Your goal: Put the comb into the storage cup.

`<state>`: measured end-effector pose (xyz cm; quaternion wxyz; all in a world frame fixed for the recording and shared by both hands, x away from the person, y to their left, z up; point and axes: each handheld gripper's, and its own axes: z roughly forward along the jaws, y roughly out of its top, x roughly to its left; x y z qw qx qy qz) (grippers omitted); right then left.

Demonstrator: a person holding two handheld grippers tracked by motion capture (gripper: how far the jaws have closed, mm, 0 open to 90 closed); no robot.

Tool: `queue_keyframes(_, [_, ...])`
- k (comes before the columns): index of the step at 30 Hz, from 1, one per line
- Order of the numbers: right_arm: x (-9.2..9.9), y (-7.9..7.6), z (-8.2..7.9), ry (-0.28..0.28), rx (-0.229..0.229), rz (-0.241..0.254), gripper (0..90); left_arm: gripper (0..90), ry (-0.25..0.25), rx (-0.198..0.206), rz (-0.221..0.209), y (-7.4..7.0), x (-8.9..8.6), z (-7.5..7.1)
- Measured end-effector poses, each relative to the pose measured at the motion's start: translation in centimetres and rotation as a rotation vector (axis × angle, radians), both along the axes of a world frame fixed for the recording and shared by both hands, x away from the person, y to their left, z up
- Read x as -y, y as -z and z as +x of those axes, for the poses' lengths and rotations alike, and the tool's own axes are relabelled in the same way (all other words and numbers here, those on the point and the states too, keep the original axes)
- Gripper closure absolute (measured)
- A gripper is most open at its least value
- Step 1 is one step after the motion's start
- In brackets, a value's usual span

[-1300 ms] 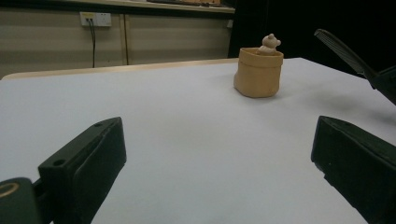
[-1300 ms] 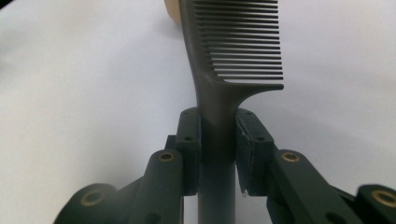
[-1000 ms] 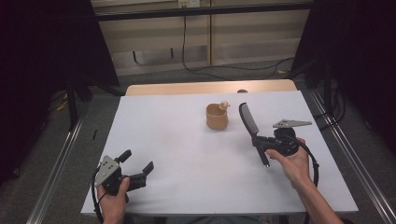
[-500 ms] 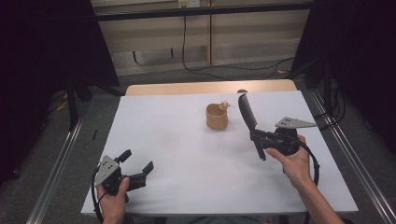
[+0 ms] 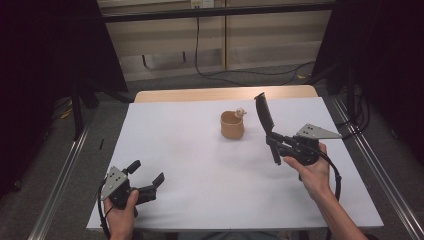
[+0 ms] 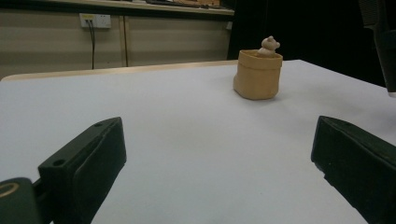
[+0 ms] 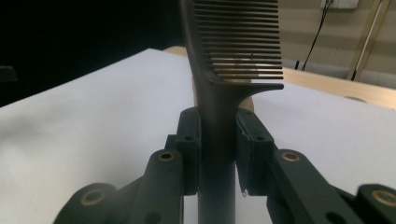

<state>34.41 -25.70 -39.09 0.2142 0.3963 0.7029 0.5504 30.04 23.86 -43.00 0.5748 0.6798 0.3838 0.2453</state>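
Lost in darkness on both sides of the room; lit only at the far wall (image 5: 210, 50), pale panels with a socket and a black cable trailing to the floor. Under both claws, the counter (image 5: 190, 150), white-covered, its wooden edge bare along the far side, near corners cut off in the high view. Beyond the right claw (image 5: 274, 137) and a little toward the left claw, well apart from the latter, the cup (image 5: 232, 125): tan, upright, a small pale figure at its rim too small to make out, and mostly hidden behind the comb in the right claw view. Clamped tight between the right claw's pads by the handle, the comb (image 7: 233, 51): dark, teeth end rising up and away from the claw, top cropped out in that claw's view, lower handle blurred. Raised off the counter, that claw, in a hand cut off at the forearm. Resting low at the near edge, the left claw (image 5: 148, 179): jaws spread wide, holding nothing, bare counter between them.
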Motion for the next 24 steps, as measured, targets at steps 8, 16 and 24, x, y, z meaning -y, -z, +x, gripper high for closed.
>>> queue_keyframes(8, [-0.6, -0.1, 0.2, -0.009, 0.048, 0.013, 72.8, 3.3, 0.011, 0.003, -0.008, 0.0, 0.0, -0.1])
queue_keyframes(16, [-1.0, -0.8, 1.3, -0.021, 0.094, 0.022, 72.8, 3.3, 0.006, 0.004, -0.007, 0.0, 0.1, 0.0])
queue_keyframes(24, [-1.6, -0.7, 2.0, -0.025, 0.084, 0.031, 72.8, 3.3, 0.006, 0.004, -0.006, 0.0, 0.1, -0.1])
